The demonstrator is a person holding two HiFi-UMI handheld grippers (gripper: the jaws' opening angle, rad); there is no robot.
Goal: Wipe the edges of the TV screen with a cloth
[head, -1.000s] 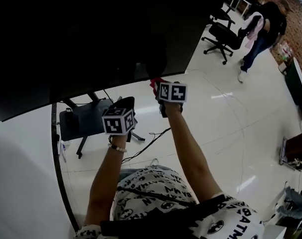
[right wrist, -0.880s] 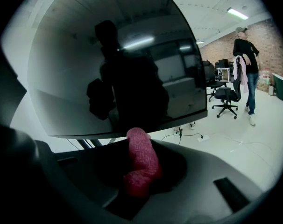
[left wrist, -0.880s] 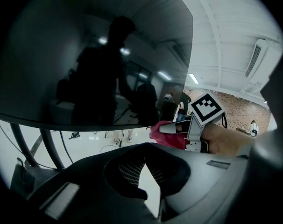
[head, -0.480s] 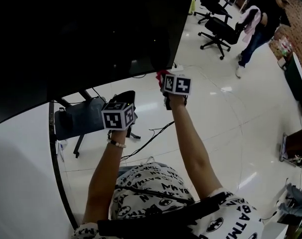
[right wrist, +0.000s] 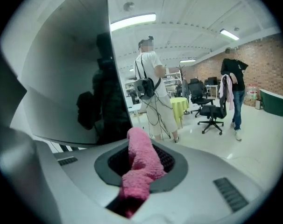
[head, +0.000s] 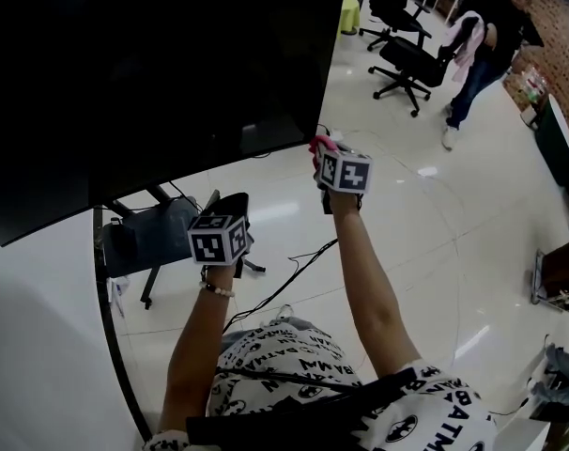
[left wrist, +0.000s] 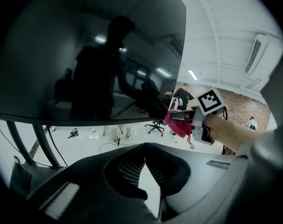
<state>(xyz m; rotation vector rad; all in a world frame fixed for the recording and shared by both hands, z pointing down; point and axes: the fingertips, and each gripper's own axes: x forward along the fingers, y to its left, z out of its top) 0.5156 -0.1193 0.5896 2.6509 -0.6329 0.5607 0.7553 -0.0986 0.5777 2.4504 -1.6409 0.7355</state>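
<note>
Cloth (right wrist: 139, 164): pink, pinched in the right gripper (head: 322, 150), held up at the lower right corner of the TV screen (head: 153, 64).
Right gripper fingers: closed tight on the cloth.
Left gripper (head: 231, 205): lower and to the left, below the screen's bottom edge, jaws together with nothing between them.
TV screen: dark, reflecting a silhouette.
Far right: office chairs (head: 411, 59) and a standing person (head: 491, 40).

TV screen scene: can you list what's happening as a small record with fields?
Screen: large black TV screen, dark and reflective
Right gripper: jaws shut on a pink fluffy cloth
Cloth position: at the screen's lower right corner
Left gripper: jaws together, empty, below the screen's bottom edge
Background: black office chairs, glossy white floor
</note>
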